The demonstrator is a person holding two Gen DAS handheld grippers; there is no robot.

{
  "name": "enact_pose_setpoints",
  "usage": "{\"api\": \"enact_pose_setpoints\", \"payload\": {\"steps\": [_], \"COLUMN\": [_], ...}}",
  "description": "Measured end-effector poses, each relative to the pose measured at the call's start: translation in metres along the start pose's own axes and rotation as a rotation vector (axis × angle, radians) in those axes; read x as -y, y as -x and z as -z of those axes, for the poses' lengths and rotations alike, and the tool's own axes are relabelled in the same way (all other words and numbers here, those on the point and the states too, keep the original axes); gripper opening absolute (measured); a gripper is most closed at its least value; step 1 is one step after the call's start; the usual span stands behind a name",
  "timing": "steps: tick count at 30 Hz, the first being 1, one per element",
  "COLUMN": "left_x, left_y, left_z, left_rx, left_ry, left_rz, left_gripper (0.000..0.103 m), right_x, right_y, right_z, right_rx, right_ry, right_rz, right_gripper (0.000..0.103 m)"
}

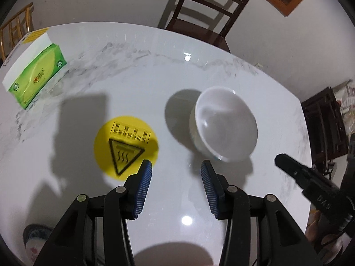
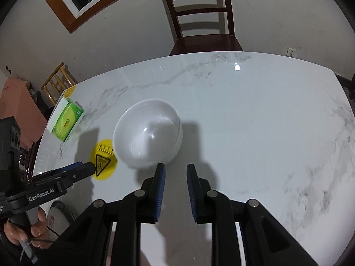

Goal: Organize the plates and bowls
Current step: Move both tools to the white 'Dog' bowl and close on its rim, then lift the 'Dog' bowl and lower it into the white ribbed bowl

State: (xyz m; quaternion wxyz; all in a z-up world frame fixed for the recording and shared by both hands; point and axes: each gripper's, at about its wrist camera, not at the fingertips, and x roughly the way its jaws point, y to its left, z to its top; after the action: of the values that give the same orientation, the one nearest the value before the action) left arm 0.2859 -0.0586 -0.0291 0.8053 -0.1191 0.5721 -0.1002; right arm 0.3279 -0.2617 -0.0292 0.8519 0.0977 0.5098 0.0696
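Left wrist view: my left gripper [image 1: 176, 166] hangs above the marble worktop [image 1: 233, 82] with its blue pads [image 1: 144, 188] standing moderately apart and nothing between them. The white bowl [image 1: 224, 126] sits right of centre, mouth up; being round it has no long axis, and through the fisheye its opening seems to lean toward the right of the frame. It is apart from my fingers, just above and to the right of them. A round yellow hot-surface sticker [image 1: 125, 144] lies flat at centre left, near the bowl but not touching it. A green tissue box [image 1: 37, 75] sits at the upper left near the worktop's edge. Part of a patterned dish [image 1: 35, 236] shows at the lower left, mostly hidden behind my gripper's arm. My right gripper [image 1: 279, 158] comes in from the right edge.

In the right wrist view, my right gripper [image 2: 176, 168] has its pads only a narrow gap apart, holding nothing, with the bowl [image 2: 147, 133] just above and left of its tips. The worktop [image 2: 266, 122] is bare across the right half of that frame, out to its curved rim. A dark wooden chair [image 2: 199, 17] stands beyond the far edge at top centre. My left gripper [image 2: 88, 168] reaches in from the lower left, over the sticker's [image 2: 104, 155] edge.
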Motion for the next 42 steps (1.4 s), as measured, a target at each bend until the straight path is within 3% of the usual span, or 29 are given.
{"api": "enact_pose_setpoints", "payload": {"steps": [7, 19, 27, 42], "left_x": [0.000, 0.008, 0.017, 0.022], "left_y": [-0.020, -0.051, -0.059, -0.049], "left_z": [-0.023, -0.035, -0.031, -0.007], "left_rx": [0.000, -0.045, -0.058, -0.089], "left_ry": [0.022, 0.021, -0.002, -0.037], "left_rz": [-0.012, -0.005, 0.053, 0.012], "left_gripper": [0.042, 0.040, 0.012, 0.011], "right_x": [0.001, -0.003, -0.002, -0.005], "right_y": [-0.027, -0.061, -0.068, -0.054], "right_z": [-0.020, -0.031, -0.025, 0.007], "right_rx": [-0.025, -0.062, -0.083, -0.124], "right_ry": [-0.015, -0.002, -0.009, -0.023], "right_rz": [0.014, 0.024, -0.006, -0.010], "right_gripper": [0.020, 0.020, 0.020, 0.019]}}
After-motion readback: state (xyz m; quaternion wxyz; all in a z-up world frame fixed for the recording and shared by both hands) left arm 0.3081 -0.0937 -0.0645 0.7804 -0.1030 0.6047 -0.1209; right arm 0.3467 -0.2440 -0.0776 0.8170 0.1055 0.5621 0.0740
